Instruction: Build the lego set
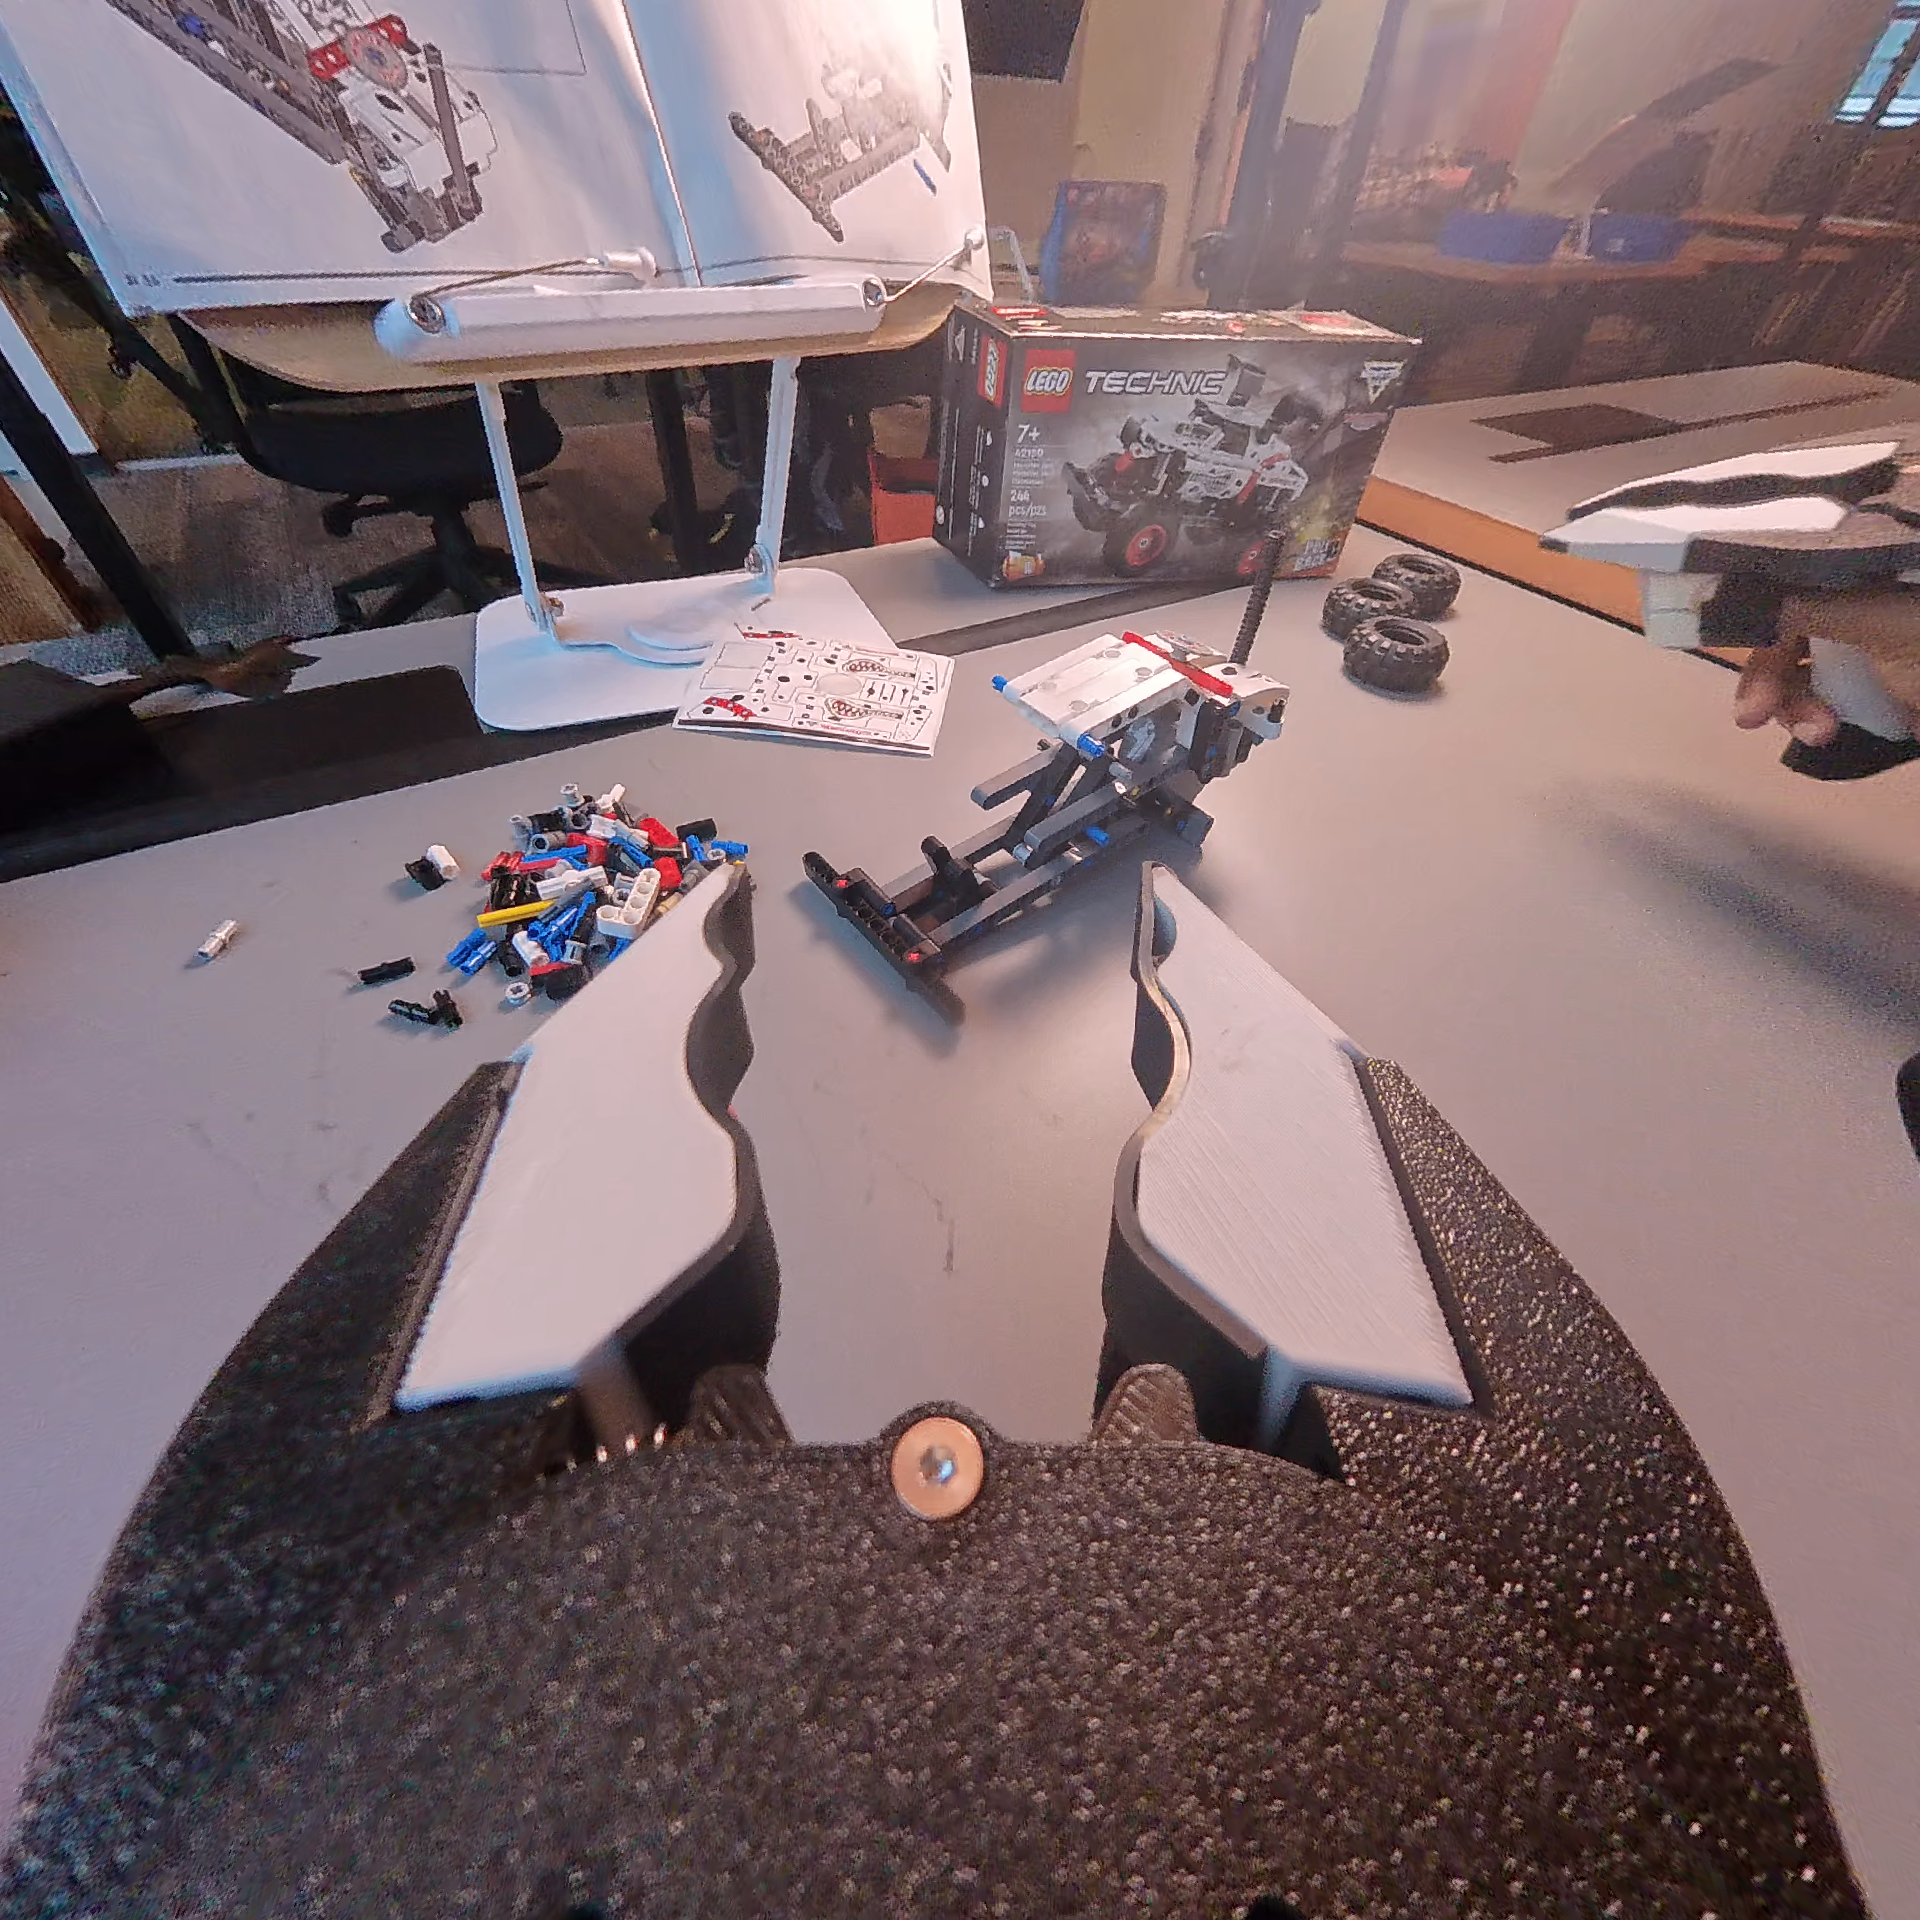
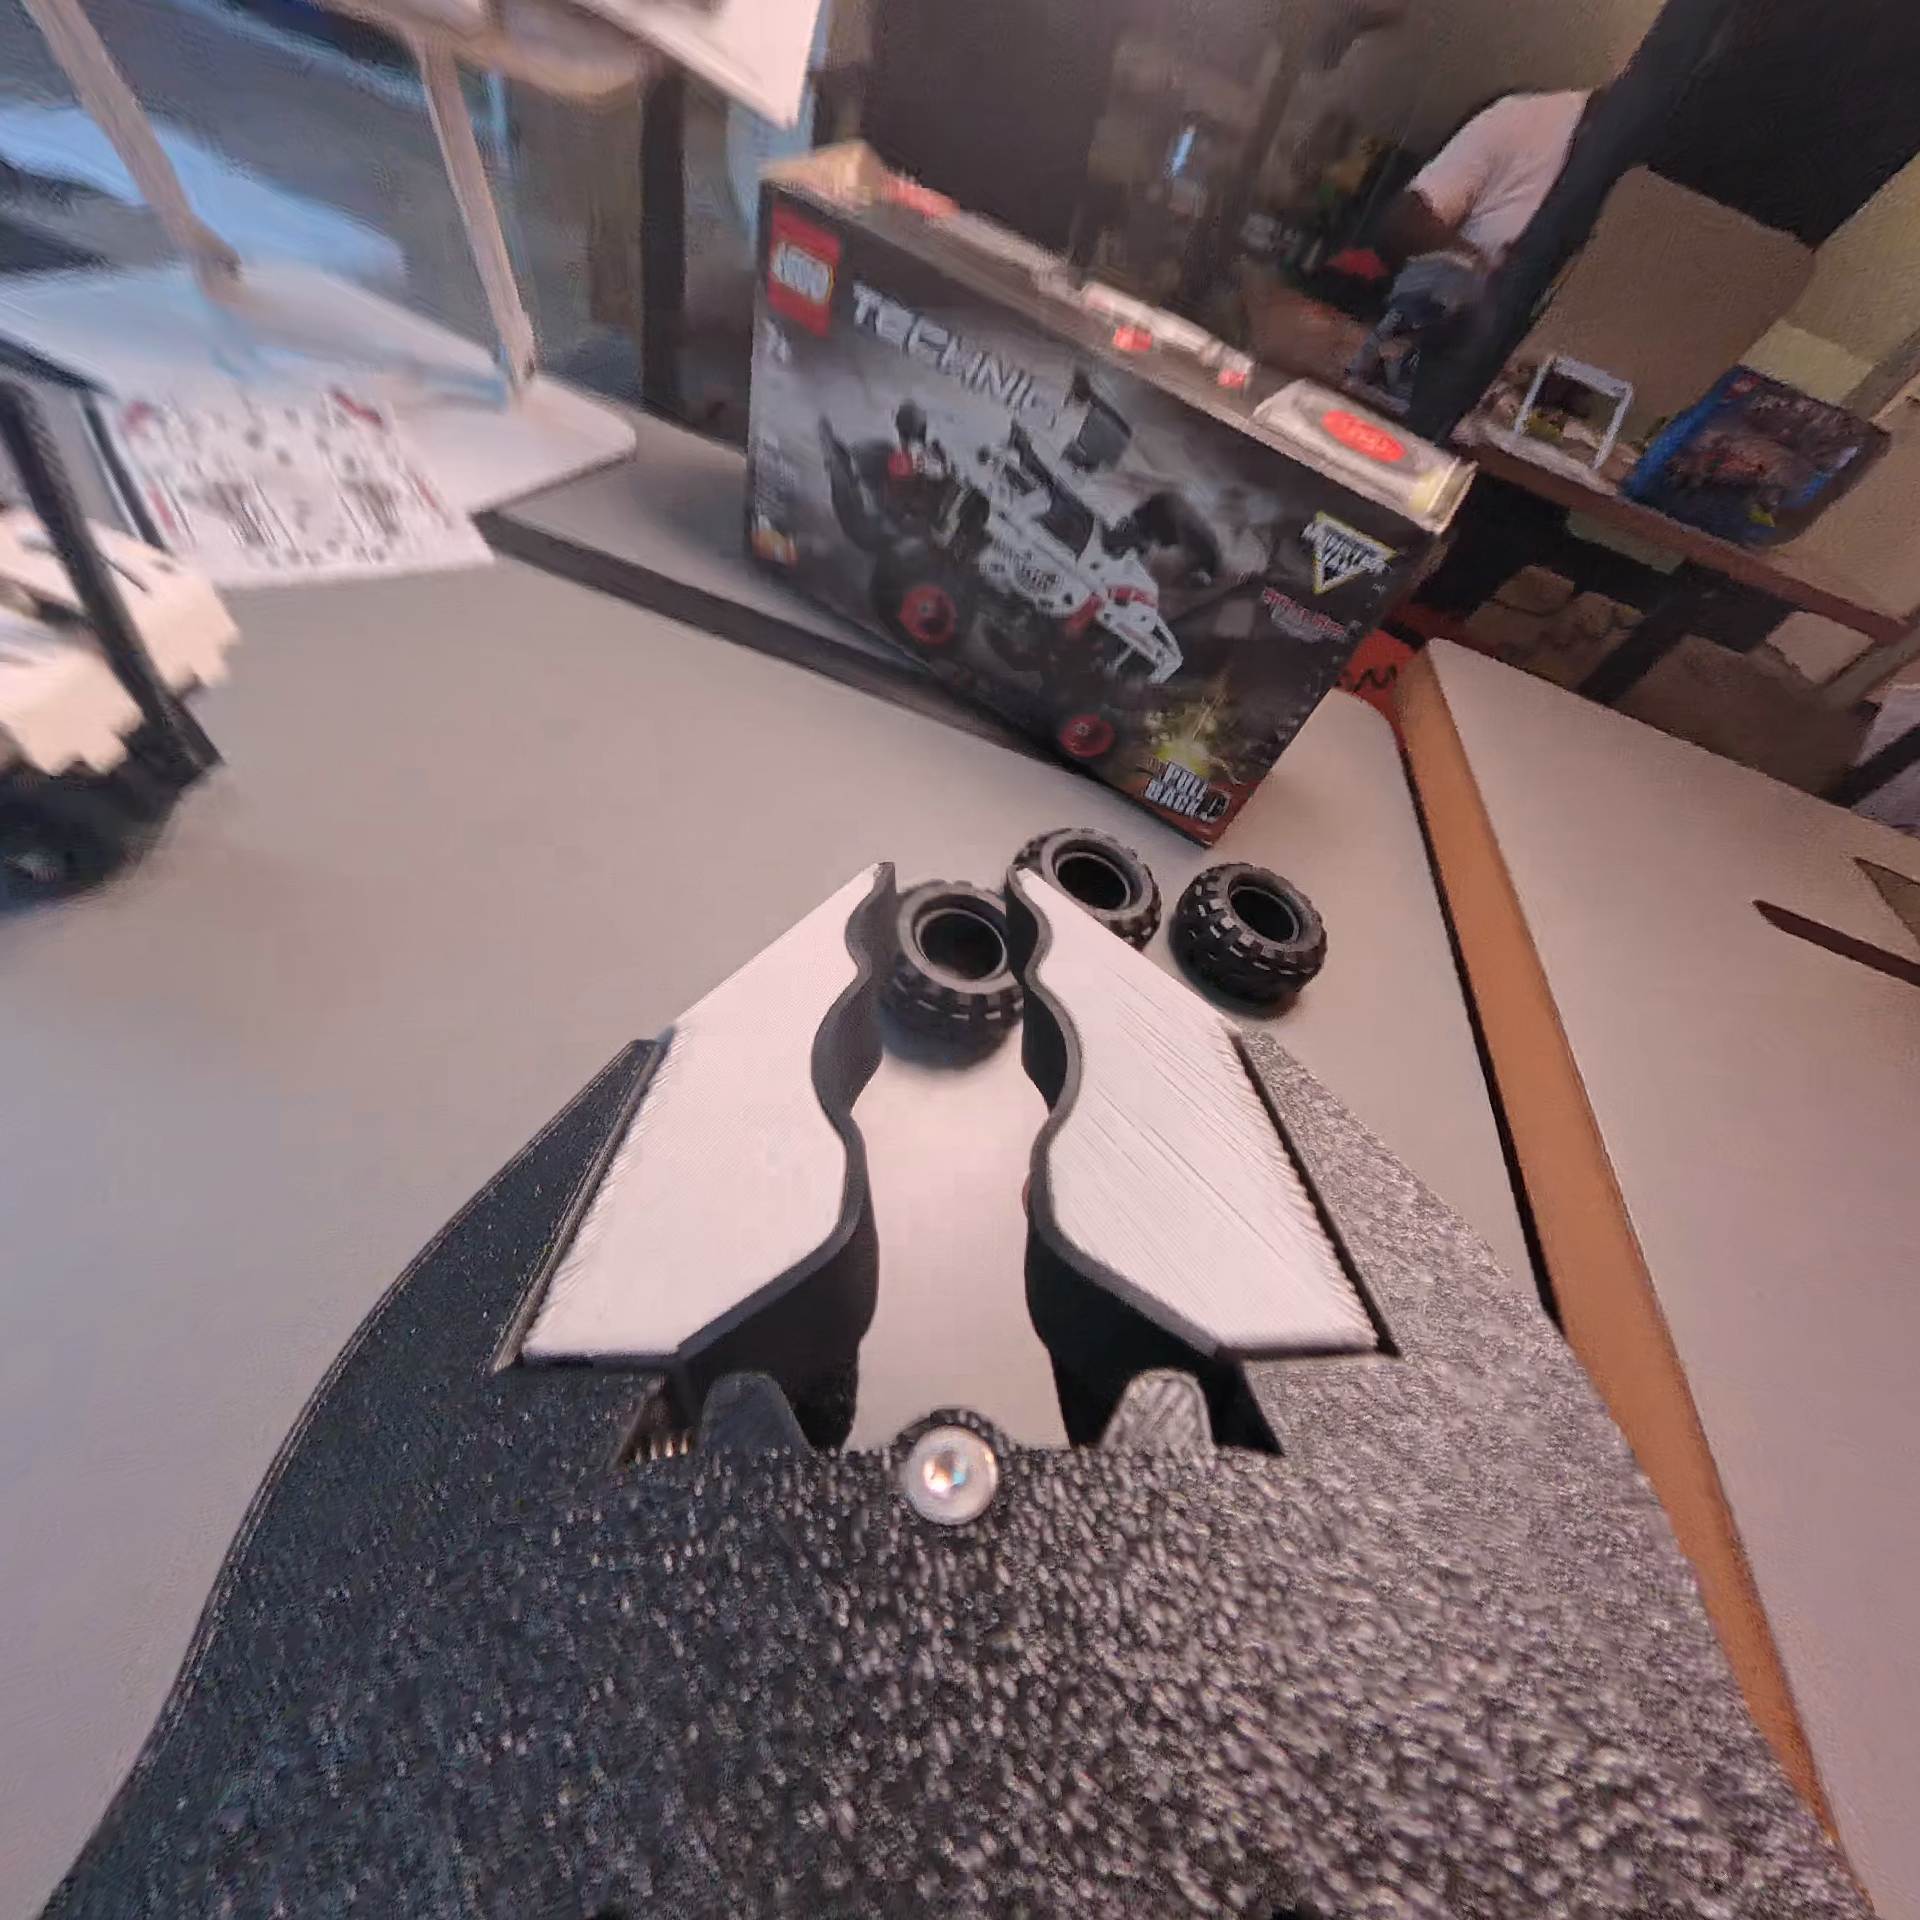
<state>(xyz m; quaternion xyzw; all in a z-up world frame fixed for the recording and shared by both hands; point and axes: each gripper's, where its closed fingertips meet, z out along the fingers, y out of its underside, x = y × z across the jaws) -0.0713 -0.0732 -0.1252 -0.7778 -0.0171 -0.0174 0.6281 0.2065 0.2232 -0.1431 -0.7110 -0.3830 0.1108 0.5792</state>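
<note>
The step in hand appears to be tyre pickup: the right tool (image 2: 951,899), partly spread, straddles the nearest tyre (image 2: 951,971) on the counter (image 2: 468,935) and must close, while the left tool (image 1: 940,894), spread wide and empty, faces the chassis (image 1: 1049,800)

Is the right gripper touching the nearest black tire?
Cannot tell. In the right wrist view the right gripper brackets the nearest tire; no view shows contact or a gap plainly.

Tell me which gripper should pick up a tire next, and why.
Right. The right gripper is open with its tips straddling the nearest tire. The left gripper is open too, but points at the partly built truck, with the tires off to its right.
</note>
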